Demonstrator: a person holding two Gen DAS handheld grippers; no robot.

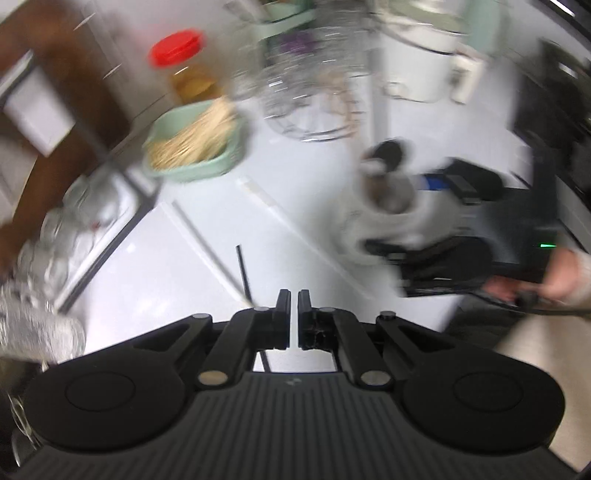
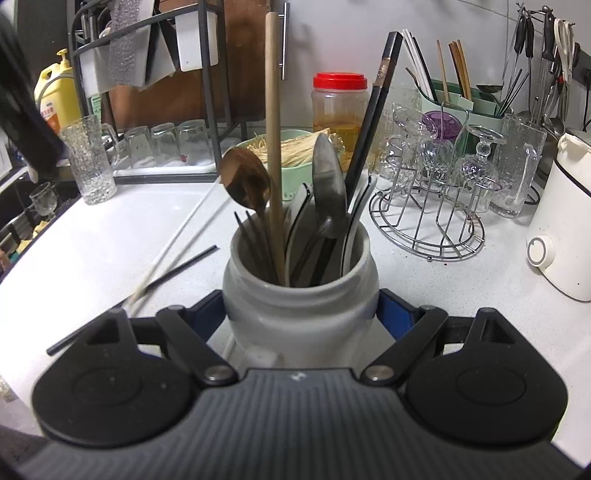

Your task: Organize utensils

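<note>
Right hand-held gripper (image 2: 301,314) clamps the grey jar (image 2: 299,295) of utensils. Left hand-held gripper (image 1: 293,301), fingers pressed together and empty, hangs over the surface (image 1: 295,177) near the black chopstick (image 1: 243,269).

We are in a home kitchen. A pale speckled surface (image 2: 92,251) carries a wire rack (image 2: 428,221) of upturned stemmed glasses, a tray of tumblers (image 2: 166,147) set mouth-down, and a green colander (image 2: 291,155) heaped with pale strands. Behind them stand a red-lidded plastic jar (image 2: 340,105), a yellow pump bottle (image 2: 55,96) and a green caddy (image 2: 469,103) of chopsticks. Ladles and scissors hang from a wall rail (image 2: 546,22), a white appliance (image 2: 565,221) sits at the right, and a grey crock (image 2: 299,295) brims with spoons and forks.
</note>
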